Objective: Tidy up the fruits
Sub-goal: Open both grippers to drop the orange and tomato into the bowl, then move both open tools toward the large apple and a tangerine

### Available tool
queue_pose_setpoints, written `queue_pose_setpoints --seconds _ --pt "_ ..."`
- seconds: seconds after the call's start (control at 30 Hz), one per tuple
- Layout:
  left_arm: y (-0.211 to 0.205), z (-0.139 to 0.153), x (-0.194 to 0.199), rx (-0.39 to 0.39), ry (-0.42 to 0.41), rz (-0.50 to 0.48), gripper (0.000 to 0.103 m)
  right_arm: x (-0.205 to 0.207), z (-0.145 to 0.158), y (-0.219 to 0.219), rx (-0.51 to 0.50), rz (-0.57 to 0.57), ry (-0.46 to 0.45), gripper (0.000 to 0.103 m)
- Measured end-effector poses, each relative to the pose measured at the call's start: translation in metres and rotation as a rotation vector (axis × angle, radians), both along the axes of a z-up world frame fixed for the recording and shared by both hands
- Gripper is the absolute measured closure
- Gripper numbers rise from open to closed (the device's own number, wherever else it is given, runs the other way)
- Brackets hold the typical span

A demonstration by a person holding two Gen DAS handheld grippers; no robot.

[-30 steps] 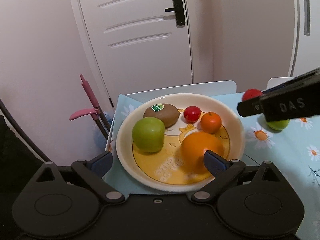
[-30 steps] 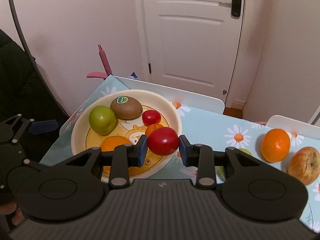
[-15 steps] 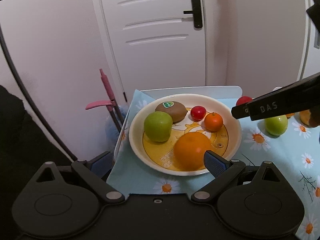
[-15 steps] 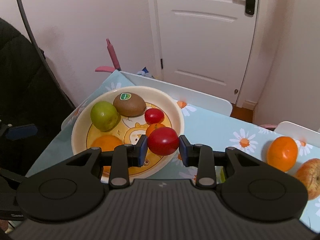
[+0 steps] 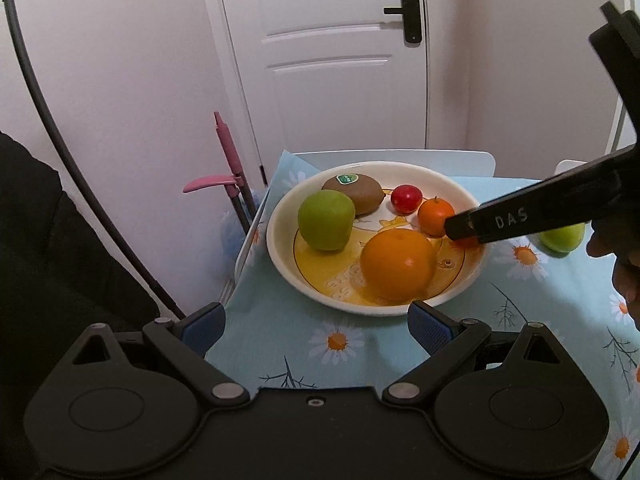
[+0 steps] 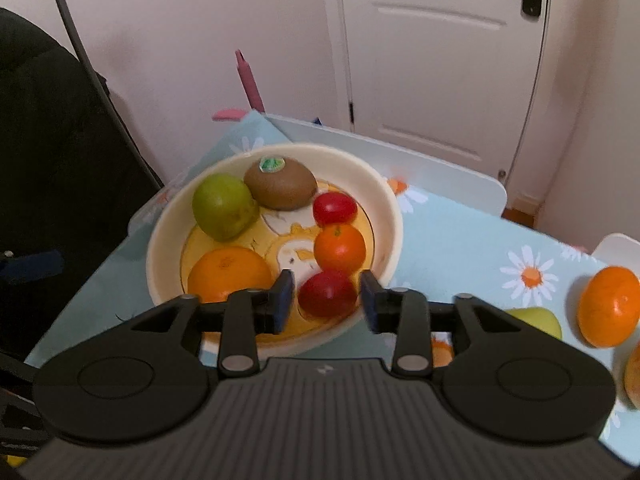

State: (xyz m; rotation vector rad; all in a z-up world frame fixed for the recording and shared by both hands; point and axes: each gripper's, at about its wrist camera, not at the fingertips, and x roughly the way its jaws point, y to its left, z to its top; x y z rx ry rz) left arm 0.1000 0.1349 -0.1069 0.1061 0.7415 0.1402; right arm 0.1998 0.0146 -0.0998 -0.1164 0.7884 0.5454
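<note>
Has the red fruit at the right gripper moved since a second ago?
Yes. The red fruit went down into the plate; the right gripper has opened off it.

The plate (image 6: 394,216) sits at frame centre on the counter (image 6: 452,248); in it the kiwi (image 6: 280,184) lies behind, the orange (image 6: 228,270) lower left, the tomato (image 6: 327,298) lower right.

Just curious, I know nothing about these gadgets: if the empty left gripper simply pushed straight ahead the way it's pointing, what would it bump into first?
Most likely the plate: its near rim lies just ahead of the open left gripper. If it passed above the rim, the big orange would come next. Height is hard to judge here.
</note>
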Motion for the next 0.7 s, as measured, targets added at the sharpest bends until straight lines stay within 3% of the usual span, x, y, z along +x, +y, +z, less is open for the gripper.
queue_pose_setpoints --seconds 0.07,0.7 --pt "0.000 0.001 -0.001 0.000 -0.001 0.004 0.003 -0.002 0.004 -0.001 0.006 -0.014 -0.024 0.000" --pt "0.000 0.034 -0.004 0.006 -0.053 0.003 0.003 -0.032 0.040 -0.014 0.014 -0.062 -0.064 0.000"
